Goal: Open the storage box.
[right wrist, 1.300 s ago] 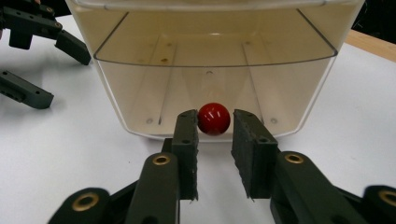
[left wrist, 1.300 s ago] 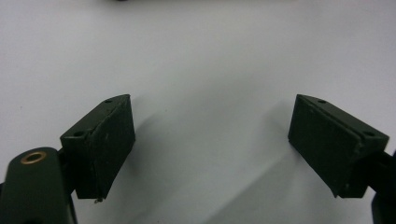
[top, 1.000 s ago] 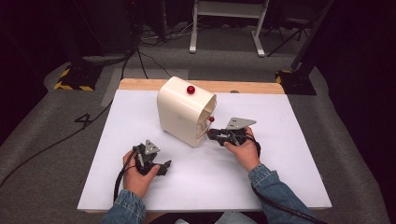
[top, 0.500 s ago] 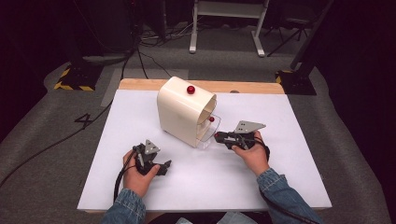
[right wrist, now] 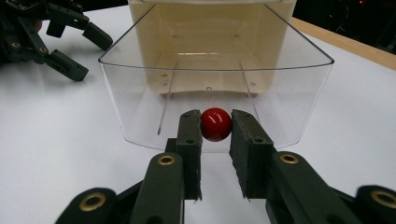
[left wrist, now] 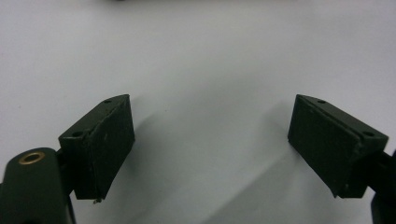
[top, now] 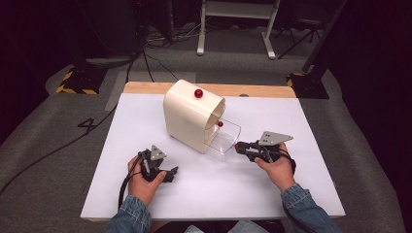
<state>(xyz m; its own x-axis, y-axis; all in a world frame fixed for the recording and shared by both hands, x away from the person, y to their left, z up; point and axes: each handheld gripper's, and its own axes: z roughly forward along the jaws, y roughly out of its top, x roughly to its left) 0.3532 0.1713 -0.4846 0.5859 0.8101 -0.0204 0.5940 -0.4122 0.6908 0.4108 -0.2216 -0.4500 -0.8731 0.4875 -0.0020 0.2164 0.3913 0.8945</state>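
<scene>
A cream, round-topped housing (top: 188, 115) stands mid-table with a red ball (top: 198, 93) on its top. A clear plastic drawer (top: 224, 141) sticks out of its open front toward the right. My right gripper (top: 239, 145) is shut on the drawer's red knob (right wrist: 215, 124), which sits at the drawer's front wall (right wrist: 140, 107). Another small red knob (top: 220, 124) shows at the housing's front. My left gripper (top: 171, 174) rests on the white table nearer the front, left of the housing. Its jaws stand wide open, with bare table between them (left wrist: 210, 140).
The white tabletop (top: 291, 121) has a wooden strip along its far edge (top: 262, 90). Grey floor, cables and a white stand's legs (top: 233, 29) lie beyond. My left gripper (right wrist: 86, 51) is also seen at the upper left of the right gripper view.
My right gripper has moved right and away from the housing with the red knob in its jaws. The clear drawer has slid farther out. The left hand has stayed put.
</scene>
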